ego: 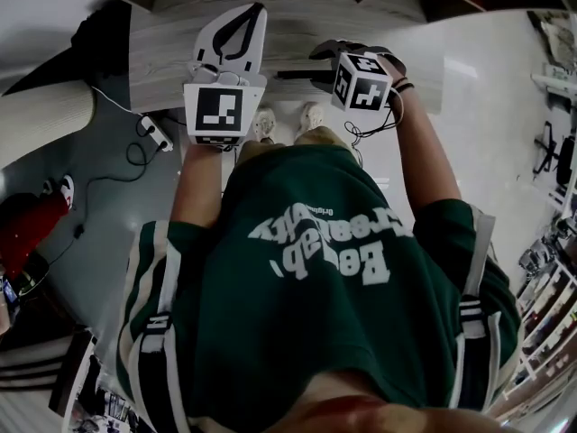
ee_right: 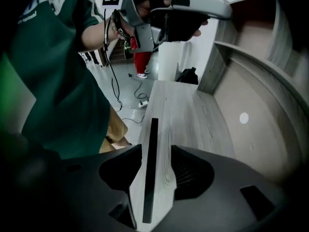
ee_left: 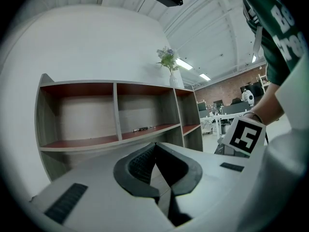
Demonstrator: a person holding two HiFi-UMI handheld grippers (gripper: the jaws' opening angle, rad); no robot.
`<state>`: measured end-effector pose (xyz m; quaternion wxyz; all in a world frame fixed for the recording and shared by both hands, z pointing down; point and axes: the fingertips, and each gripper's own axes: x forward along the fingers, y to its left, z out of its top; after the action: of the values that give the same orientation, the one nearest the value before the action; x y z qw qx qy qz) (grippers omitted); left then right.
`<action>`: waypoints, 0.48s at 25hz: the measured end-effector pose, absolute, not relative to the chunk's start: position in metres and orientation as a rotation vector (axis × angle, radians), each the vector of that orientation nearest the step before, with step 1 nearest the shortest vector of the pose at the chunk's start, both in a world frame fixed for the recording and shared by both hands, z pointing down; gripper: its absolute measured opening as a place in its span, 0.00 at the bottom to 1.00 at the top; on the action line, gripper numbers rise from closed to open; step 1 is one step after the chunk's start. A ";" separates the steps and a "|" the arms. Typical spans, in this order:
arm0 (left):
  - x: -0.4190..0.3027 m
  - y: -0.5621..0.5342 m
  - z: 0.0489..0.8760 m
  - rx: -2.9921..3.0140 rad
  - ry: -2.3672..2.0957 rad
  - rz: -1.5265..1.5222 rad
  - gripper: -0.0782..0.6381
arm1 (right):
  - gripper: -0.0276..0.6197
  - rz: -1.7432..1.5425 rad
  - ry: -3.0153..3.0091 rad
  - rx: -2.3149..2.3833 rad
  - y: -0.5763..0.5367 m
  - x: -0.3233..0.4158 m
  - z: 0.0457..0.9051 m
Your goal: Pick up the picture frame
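The right gripper [ee_right: 152, 151], jaws wide apart astride what looks like the picture frame [ee_right: 149, 178] seen edge-on, should sink lower and centre on it before squeezing.

Grey shelf unit [ee_left: 116, 111], white wall [ee_left: 91, 47]

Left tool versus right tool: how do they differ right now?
The left tool is white, the right tool dark. The left tool's jaws meet at the tips, empty; the right tool's stand apart astride the thin dark picture frame, not pressing it. The left tool faces the shelf unit; the right tool points down at the wooden table. Both carry a marker cube.
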<state>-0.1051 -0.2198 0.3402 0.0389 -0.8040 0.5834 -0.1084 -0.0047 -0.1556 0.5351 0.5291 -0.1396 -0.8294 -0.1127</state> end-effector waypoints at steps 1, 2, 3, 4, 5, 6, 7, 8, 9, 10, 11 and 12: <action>-0.104 -0.220 0.341 -2.462 1.797 -0.341 0.13 | 0.35 -0.262 -1.961 -0.352 -0.154 -0.003 0.540; -0.103 -0.221 0.341 -2.462 1.803 -0.342 0.13 | 0.35 -0.258 -1.939 -0.368 -0.153 -0.002 0.546; -0.104 -0.221 0.342 -2.465 1.806 -0.334 0.13 | 0.35 -0.256 -1.915 -0.379 -0.153 -0.002 0.554; -0.106 -0.221 0.344 -2.467 1.809 -0.327 0.13 | 0.35 -0.257 -1.888 -0.386 -0.154 -0.003 0.562; -0.109 -0.222 0.345 -2.466 1.812 -0.324 0.13 | 0.35 -0.257 -1.859 -0.392 -0.156 -0.004 0.571; -0.113 -0.223 0.347 -2.464 1.818 -0.324 0.13 | 0.35 -0.256 -1.831 -0.398 -0.157 -0.006 0.579; -0.117 -0.223 0.350 -2.462 1.827 -0.324 0.13 | 0.35 -0.254 -1.805 -0.404 -0.157 -0.006 0.587; -0.119 -0.222 0.352 -2.461 1.836 -0.325 0.13 | 0.35 -0.253 -1.782 -0.412 -0.157 -0.006 0.593; -0.120 -0.221 0.353 -2.459 1.844 -0.326 0.13 | 0.35 -0.254 -1.763 -0.419 -0.157 -0.004 0.598; -0.120 -0.220 0.353 -2.455 1.850 -0.329 0.13 | 0.35 -0.256 -1.748 -0.424 -0.156 -0.001 0.602; -0.120 -0.219 0.352 -2.448 1.857 -0.335 0.13 | 0.35 -0.259 -1.736 -0.428 -0.155 0.001 0.605; -0.122 -0.218 0.352 -2.440 1.868 -0.345 0.13 | 0.35 -0.261 -1.728 -0.430 -0.154 0.002 0.608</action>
<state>-0.1220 -0.2180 0.3522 0.0248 -0.7888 0.6039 -0.1117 0.0023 -0.1545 0.6076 0.6215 -0.1871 -0.7522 -0.1138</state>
